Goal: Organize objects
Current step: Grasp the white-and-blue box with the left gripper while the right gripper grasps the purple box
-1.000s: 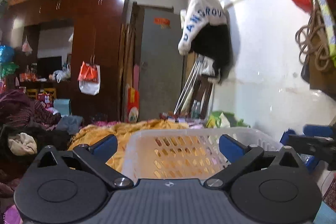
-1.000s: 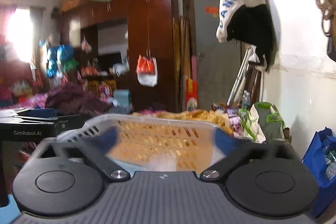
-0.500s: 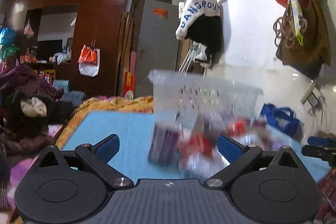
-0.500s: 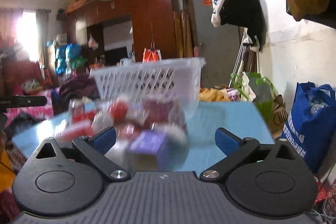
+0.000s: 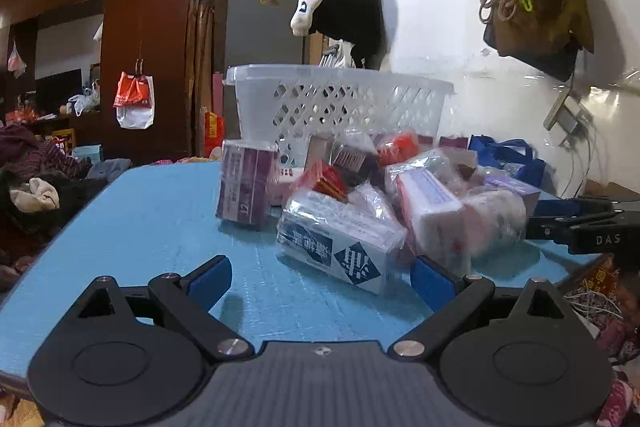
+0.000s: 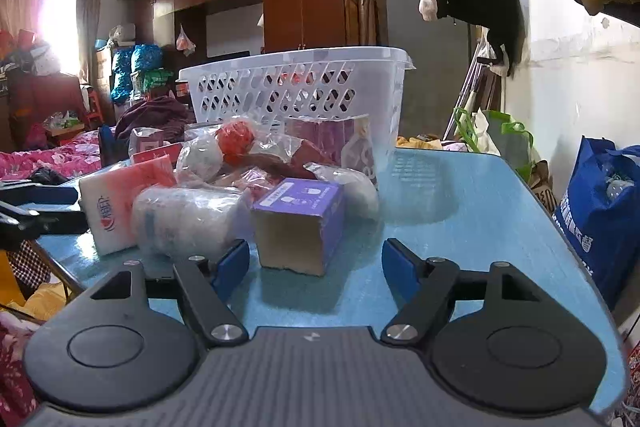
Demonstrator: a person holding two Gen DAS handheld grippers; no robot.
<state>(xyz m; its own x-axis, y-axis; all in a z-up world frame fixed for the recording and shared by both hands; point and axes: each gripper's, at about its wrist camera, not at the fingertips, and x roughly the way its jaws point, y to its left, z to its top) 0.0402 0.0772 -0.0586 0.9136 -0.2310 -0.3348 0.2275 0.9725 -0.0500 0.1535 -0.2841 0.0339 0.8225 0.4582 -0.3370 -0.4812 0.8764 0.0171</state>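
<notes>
Your left gripper (image 5: 320,277) stands spread wide and empty, its blue pads low over the blue table (image 5: 160,211). Just beyond the pads, toward the basket, lies a plastic-wrapped white-and-blue pack (image 5: 340,243), untouched. Your right gripper (image 6: 316,265) has just been narrowing its jaws; the purple box (image 6: 300,223) sits just ahead of the pads, not between them, so nothing is grasped. The pile of wrapped goods (image 6: 224,179) lies heaped on the table directly in front of the white basket (image 6: 296,91), which stands upright at the table's far side. Nearest the basket in that pile is a purple carton (image 5: 246,183), standing on end.
</notes>
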